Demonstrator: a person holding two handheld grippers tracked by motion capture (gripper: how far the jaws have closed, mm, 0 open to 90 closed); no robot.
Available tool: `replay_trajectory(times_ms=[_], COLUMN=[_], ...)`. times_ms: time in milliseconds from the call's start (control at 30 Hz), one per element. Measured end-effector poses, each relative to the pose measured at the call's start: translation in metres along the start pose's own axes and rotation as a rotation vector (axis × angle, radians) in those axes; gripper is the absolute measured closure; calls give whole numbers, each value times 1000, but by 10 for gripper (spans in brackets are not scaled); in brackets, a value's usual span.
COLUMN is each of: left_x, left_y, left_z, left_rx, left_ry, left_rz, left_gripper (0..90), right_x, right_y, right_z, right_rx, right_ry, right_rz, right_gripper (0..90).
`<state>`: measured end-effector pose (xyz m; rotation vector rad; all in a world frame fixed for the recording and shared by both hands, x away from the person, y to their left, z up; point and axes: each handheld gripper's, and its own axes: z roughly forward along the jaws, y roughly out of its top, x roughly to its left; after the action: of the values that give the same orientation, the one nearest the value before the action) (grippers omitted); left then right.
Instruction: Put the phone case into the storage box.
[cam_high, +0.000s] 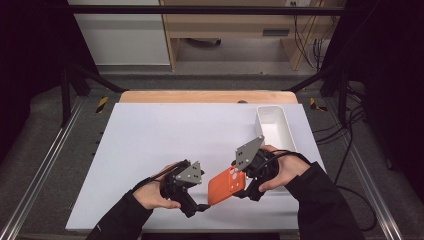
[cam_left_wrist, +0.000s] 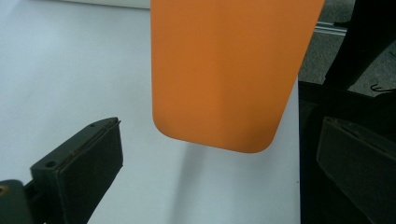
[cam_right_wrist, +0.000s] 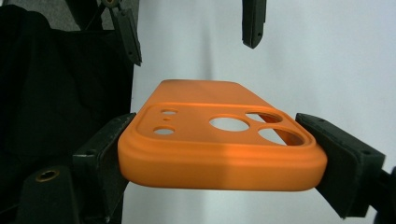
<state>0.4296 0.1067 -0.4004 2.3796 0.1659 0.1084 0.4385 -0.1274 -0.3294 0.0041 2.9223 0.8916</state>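
**Phone case held up between the grippers, handover pending**

Your right gripper (cam_right_wrist: 219, 154) is pinching the orange phone case (cam_high: 226, 186) across its camera-hole end, holding it in the air above the white tabletop (cam_high: 150, 145), slanted down toward your left side. Your left gripper (cam_high: 200, 206) has its jaws spread wide, with the plain end of the case hanging just ahead of them and not yet between the pads. This looks like a handover, or a two-handed hold. Next, bring the left gripper forward until the free end sits between its pads, then close. The white bin (cam_high: 287, 131) stands apart at the far right.
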Motion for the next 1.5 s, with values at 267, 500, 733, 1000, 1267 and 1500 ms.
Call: replay_trajectory(times_ms=[267,500,733,1000,1267,1500], left_x=[2,4,6,7,4,3], left_y=[2,8,10,11,15,16], left_z=[8,15,20,28,33,36], left_rx=[35,66,94,136,156,180], left_ry=[-5,-9,-8,-12,-16,-18], left_rz=[9,20,26,39,79,87], left_gripper=[0,0,0,0,2,10], right_x=[-1,-2,-1,-2,-2,-2], right_y=[7,12,15,20,27,31], right_z=[5,9,10,13,16,18], right_rx=[31,53,72,88,100,117], right_ry=[5,10,9,8,14,16], right_rz=[-12,-29,-23,-31,-33,-33], right_gripper=[165,164,164,164,164,164])
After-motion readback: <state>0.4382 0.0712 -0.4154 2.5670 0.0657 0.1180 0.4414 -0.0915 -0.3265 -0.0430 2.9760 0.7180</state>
